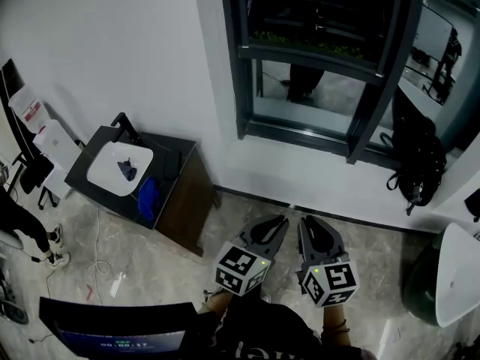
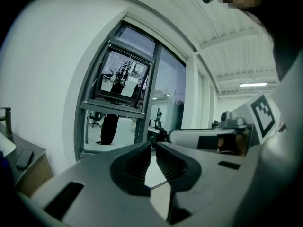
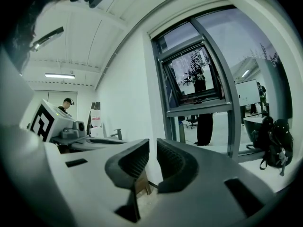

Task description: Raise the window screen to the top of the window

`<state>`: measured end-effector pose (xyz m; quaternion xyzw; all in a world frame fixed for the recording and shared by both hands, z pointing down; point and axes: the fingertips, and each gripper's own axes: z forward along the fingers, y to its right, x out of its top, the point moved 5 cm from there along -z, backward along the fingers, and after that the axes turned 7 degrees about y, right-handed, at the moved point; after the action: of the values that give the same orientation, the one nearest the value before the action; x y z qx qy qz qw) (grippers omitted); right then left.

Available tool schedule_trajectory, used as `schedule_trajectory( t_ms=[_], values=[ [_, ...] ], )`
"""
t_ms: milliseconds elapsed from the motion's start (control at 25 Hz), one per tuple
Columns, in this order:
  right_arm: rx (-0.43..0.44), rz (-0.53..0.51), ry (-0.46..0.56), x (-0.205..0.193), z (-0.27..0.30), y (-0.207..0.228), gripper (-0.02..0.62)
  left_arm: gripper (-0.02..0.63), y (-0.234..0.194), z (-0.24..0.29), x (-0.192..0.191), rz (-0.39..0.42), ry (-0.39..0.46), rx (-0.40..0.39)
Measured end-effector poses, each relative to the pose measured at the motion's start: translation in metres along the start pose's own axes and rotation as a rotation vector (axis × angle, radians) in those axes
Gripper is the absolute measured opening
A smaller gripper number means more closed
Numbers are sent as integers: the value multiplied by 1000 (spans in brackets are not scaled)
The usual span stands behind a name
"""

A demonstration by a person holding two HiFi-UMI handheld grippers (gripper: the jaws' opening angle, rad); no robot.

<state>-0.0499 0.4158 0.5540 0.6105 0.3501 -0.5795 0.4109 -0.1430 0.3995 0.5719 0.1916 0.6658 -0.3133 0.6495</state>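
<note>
Ahead, the dark-framed window (image 1: pixel 300 130) fills the wall before you, and the window screen should sit within it, though its mesh is too faint to pick out. The horizontal rail (image 1: pixel 315 53) looks the likeliest hold. Expect a light, flimsy thing that binds if pulled unevenly, so take the rigid rail, never the mesh. Your left gripper (image 1: pixel 282 221) and right gripper (image 1: pixel 306 222) hang low, well apart from it, jaws drawn together on nothing.

Dark cabinet (image 1: pixel 187 201), black backpack (image 1: pixel 416 156), perhaps blue cloth (image 1: pixel 148 193).
</note>
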Motion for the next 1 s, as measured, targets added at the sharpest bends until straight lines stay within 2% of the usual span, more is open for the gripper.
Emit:
schedule_trajectory(
  t_ms=[680, 1000],
  values=[
    [-16, -3, -18, -6, 1, -2, 46, 34, -2, 3, -3, -3, -31, -34],
    [-19, -11, -24, -8, 6, -7, 44, 34, -11, -6, -5, 1, -31, -19]
  ],
)
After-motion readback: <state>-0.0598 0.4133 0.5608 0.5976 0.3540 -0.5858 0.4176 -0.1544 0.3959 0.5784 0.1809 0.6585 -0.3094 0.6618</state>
